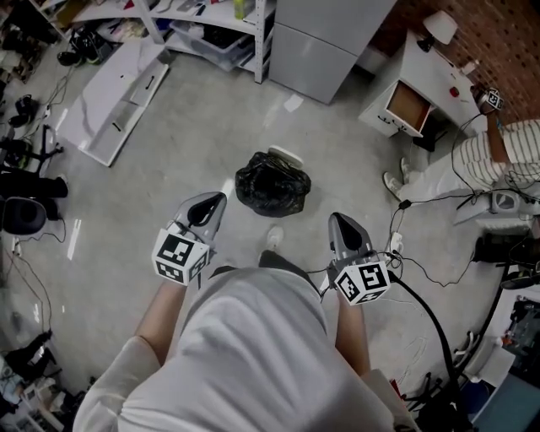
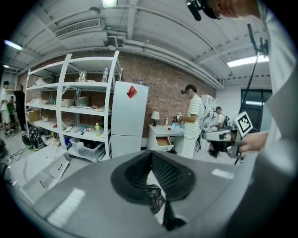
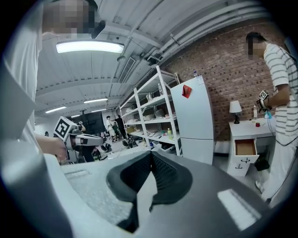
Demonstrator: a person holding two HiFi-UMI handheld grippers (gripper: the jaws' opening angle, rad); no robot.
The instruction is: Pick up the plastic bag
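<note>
A crumpled black plastic bag (image 1: 272, 184) lies on the concrete floor ahead of me, a white scrap at its far edge. My left gripper (image 1: 219, 198) hovers just left of and nearer than the bag, jaws shut and empty. My right gripper (image 1: 336, 218) hovers to the bag's right, also shut and empty. In the left gripper view the bag (image 2: 154, 197) shows low down behind the closed jaws of that gripper (image 2: 151, 153). The right gripper view shows its closed jaws (image 3: 151, 153) and no bag.
A white cabinet (image 1: 333, 38) and shelving (image 1: 211, 21) stand beyond the bag. A white panel (image 1: 118, 97) lies on the floor at left. At right are a white desk (image 1: 413, 93), a person in a striped shirt (image 1: 515, 148) and floor cables (image 1: 422, 270).
</note>
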